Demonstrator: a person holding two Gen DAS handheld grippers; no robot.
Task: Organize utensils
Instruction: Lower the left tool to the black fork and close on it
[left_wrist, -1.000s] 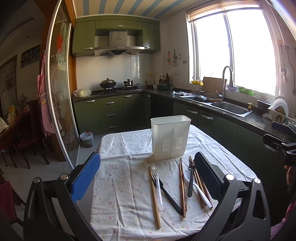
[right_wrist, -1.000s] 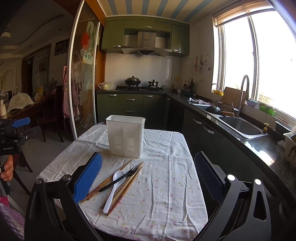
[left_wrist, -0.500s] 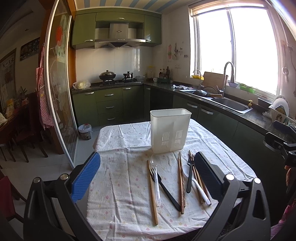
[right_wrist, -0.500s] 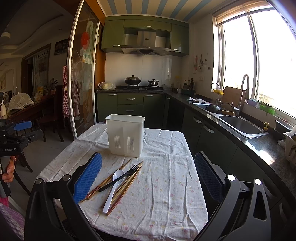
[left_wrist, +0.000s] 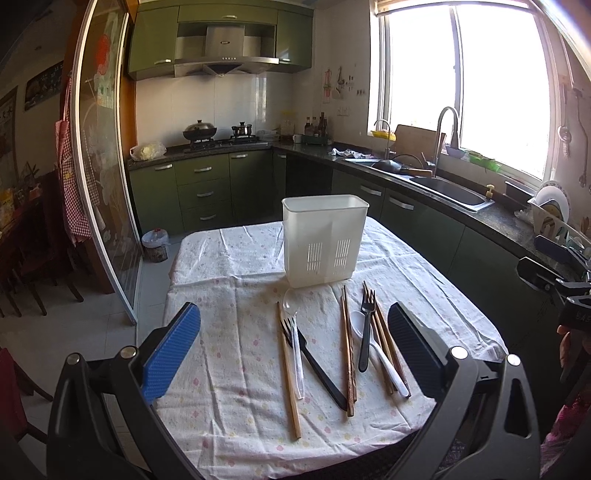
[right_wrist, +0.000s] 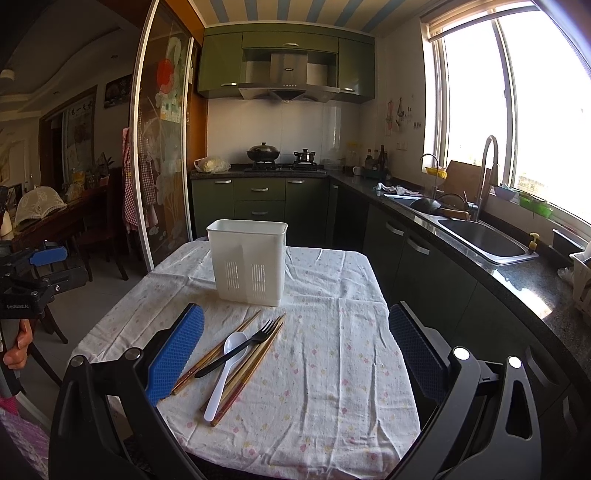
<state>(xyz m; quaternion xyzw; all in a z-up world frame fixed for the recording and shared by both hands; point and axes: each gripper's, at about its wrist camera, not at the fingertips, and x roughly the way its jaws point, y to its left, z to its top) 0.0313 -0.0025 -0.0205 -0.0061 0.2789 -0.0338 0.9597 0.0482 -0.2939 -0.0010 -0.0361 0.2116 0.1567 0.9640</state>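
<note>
Both my grippers hang above the near edge of the worktop (left_wrist: 221, 280), and neither holds anything: my left gripper (left_wrist: 295, 350) is spread wide, and my right gripper (right_wrist: 295, 350) is just as wide.

The utensils lie flat on the flowered cloth in front of the white slotted holder (left_wrist: 324, 240), which stands upright farther back, near the middle. In the left view there are two loose clusters. The left one has a single light wooden chopstick (left_wrist: 289, 373), a clear plastic spoon (left_wrist: 293, 332) and a black fork (left_wrist: 317, 369) crossing one another. The right cluster holds a dark pair of chopsticks (left_wrist: 348, 354), a second black fork (left_wrist: 366, 328), a white spoon (left_wrist: 380, 354) and more chopsticks (left_wrist: 388, 354) tucked under them. The right view shows this right cluster, the fork (right_wrist: 236, 350) lying over the spoon (right_wrist: 223, 373).

I judge all of these light and stiff. The plastic pieces look smooth and probably slippery; the thin chopsticks may roll or pivot if pinched off-centre. Lying flat on soft cloth, they give little height to grip, so I would close across a handle near its middle, pads pressed lightly into the cloth. The overlaps matter: the top fork should come first, or its neighbours will drag along. The holder itself looks light and could tip if knocked.
</note>
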